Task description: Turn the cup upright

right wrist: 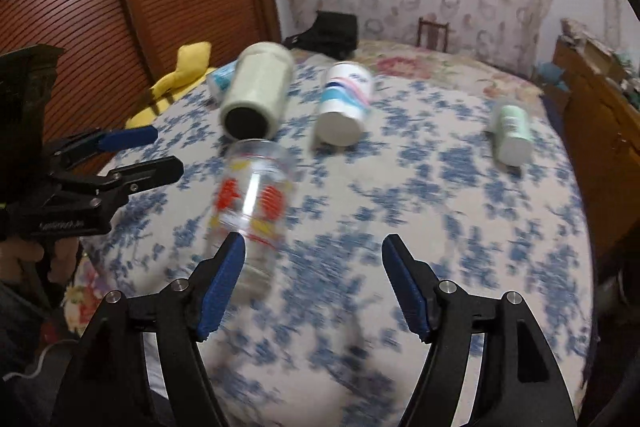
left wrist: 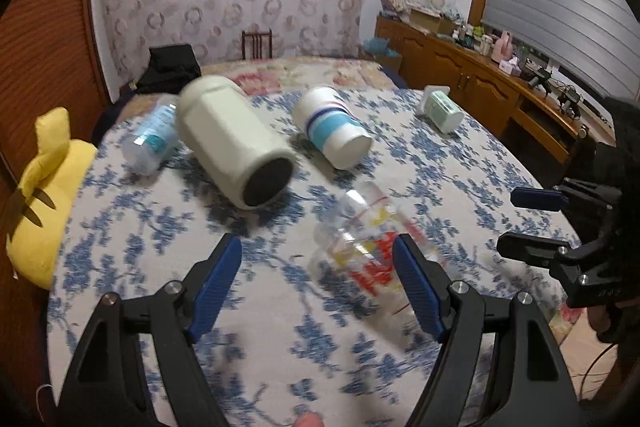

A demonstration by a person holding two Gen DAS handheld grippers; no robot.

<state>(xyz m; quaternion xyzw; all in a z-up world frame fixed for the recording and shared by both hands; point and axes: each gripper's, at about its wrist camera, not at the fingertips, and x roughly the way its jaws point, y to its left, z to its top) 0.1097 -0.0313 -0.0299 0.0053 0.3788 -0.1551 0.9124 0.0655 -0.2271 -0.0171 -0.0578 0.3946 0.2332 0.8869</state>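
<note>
Several cups lie on their sides on a blue-flowered cloth. A clear glass with red and yellow print (left wrist: 370, 243) (right wrist: 252, 203) lies nearest, just ahead of both grippers. Behind it lie a big pale green cup (left wrist: 232, 143) (right wrist: 258, 95), a white cup with blue stripes (left wrist: 332, 127) (right wrist: 346, 103), a small green cup (left wrist: 442, 111) (right wrist: 512, 133) and a clear cup with a blue label (left wrist: 154, 139) (right wrist: 222, 77). My left gripper (left wrist: 318, 255) is open, its right finger against the glass in view. My right gripper (right wrist: 314, 253) is open, the glass by its left finger.
A yellow plush toy (left wrist: 44, 187) (right wrist: 176, 83) lies at the cloth's left edge. A black bag (left wrist: 170, 69) (right wrist: 328, 31) sits on the bed behind. A wooden cabinet with clutter (left wrist: 500, 79) runs along the right wall.
</note>
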